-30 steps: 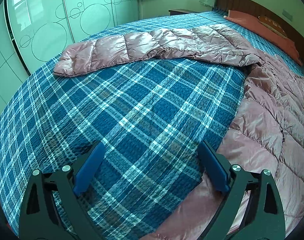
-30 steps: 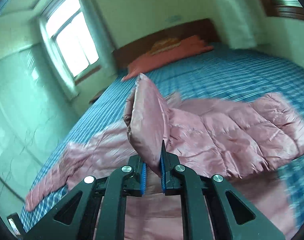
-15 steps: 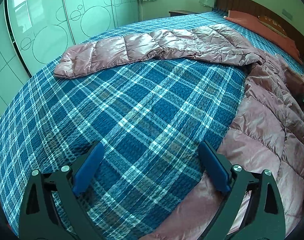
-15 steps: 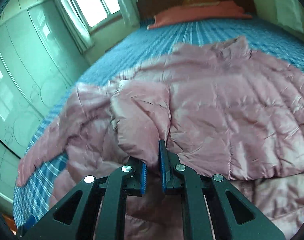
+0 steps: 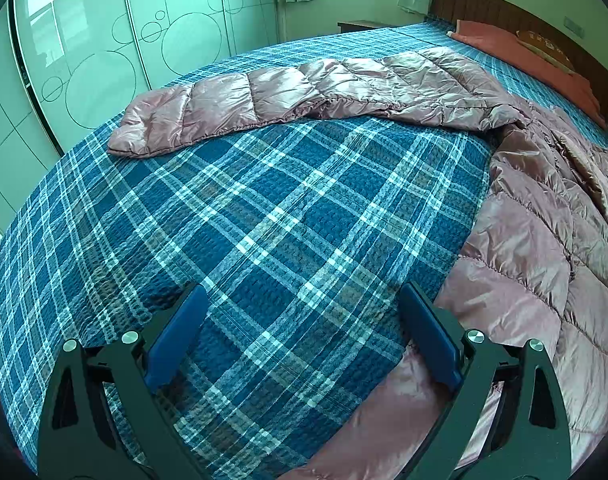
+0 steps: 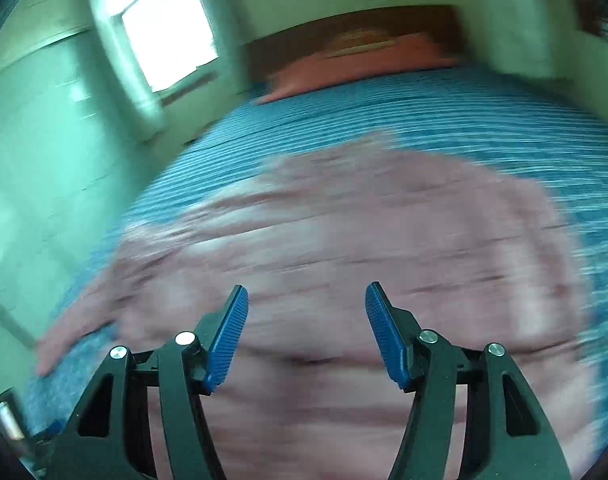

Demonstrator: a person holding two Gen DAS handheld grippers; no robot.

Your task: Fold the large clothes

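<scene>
Bare bedspread (image 5: pixel 264 216) lies between sleeve (image 5: pixel 232 104) and jacket body (image 5: pixel 544 248)

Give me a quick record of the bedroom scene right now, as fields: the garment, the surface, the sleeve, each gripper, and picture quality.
garment: pink quilted down jacket, lying on the bed
surface: blue plaid bedspread
sleeve: one sleeve stretched out flat toward the wardrobe
left gripper: open, holding nothing, over the bedspread beside the jacket's edge
right gripper: open, holding nothing, above the jacket body
pillow: reddish pillow by the headboard
picture quality: left wrist view sharp; right wrist view motion-blurred
</scene>
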